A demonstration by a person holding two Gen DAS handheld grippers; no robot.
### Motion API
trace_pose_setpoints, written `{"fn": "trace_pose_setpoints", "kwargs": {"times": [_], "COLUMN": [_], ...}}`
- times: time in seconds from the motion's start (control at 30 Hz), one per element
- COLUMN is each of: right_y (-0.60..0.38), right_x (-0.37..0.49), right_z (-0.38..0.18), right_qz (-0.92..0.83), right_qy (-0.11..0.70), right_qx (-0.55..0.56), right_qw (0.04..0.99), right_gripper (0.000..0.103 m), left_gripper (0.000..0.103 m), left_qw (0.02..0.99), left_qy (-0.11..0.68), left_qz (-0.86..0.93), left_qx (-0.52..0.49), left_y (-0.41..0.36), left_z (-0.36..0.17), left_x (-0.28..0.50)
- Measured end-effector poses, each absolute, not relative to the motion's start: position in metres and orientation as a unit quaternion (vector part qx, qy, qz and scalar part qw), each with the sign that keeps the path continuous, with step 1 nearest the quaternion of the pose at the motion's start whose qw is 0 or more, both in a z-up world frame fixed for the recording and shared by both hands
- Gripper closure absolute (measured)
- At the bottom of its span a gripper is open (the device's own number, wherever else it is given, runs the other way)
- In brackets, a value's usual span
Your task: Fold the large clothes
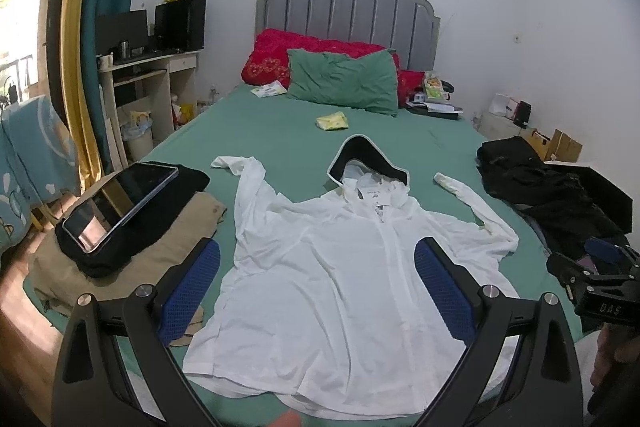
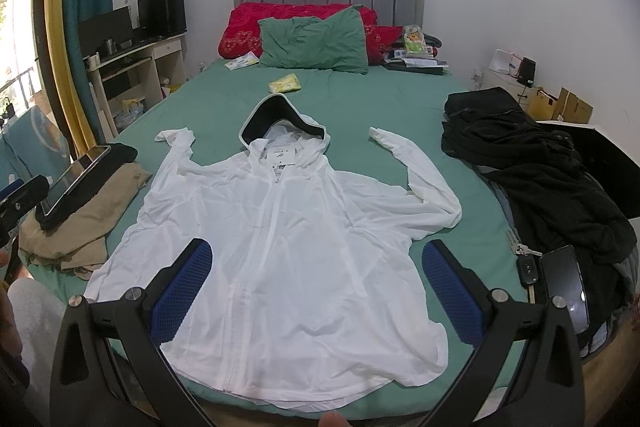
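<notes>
On the green bed (image 2: 360, 107) your white hooded jacket (image 2: 288, 247) lies flat, front up, sleeves spread; your left gripper (image 1: 316, 287) and right gripper (image 2: 316, 287) hover wide-jawed.

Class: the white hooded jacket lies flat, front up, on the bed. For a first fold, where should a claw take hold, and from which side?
Grip the white hooded jacket at a sleeve cuff, coming in from its outer side. Both sleeves lie spread out and free, so a cuff probably lifts without dragging the body.
</notes>
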State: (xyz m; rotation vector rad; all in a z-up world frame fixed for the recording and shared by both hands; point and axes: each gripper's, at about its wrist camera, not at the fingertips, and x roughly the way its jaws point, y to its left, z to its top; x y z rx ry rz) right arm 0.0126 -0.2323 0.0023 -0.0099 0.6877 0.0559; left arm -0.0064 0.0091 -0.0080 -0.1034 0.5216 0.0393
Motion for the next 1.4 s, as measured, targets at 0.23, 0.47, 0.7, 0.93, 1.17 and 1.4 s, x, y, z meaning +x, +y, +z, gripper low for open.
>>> {"fn": "trace_pose_setpoints", "kwargs": {"times": [0.23,0.47,0.7,0.93,1.17,1.4], "right_y": [-0.2327,-0.2315,-0.2293,-0.2314,-0.2319,-0.2319], "right_x": [0.0137,0.0132,0.0127,0.0131,0.0134,0.0139], "right_z": [0.0021,0.0022,0.0022,0.0019,0.0016,0.001], "right_qz": [0.028,0.028,0.029,0.028,0.029,0.029], "right_qy": [0.337,0.337,0.337,0.338,0.338,0.338], "right_qx": [-0.004,-0.005,-0.004,-0.004,-0.003,-0.003], "right_qw": [0.941,0.941,0.941,0.941,0.941,0.941], "right_gripper": [0.0,0.0,0.0,0.0,0.0,0.0], "left_gripper": [0.003,0.003,0.003,0.003,0.003,0.003], "left_qw": [0.966,0.966,0.966,0.966,0.966,0.966], "left_qy": [0.252,0.255,0.254,0.253,0.254,0.254], "left_qz": [0.021,0.015,0.008,0.009,0.008,0.008], "left_qx": [-0.047,-0.05,-0.049,-0.047,-0.048,-0.048], "left_y": [0.0101,0.0087,0.0077,0.0072,0.0079,0.0081], "left_z": [-0.0061,-0.0066,-0.0059,-0.006,-0.0065,-0.0072], "left_x": [-0.0061,-0.0052,-0.0044,-0.0047,-0.0052,-0.0058]}}
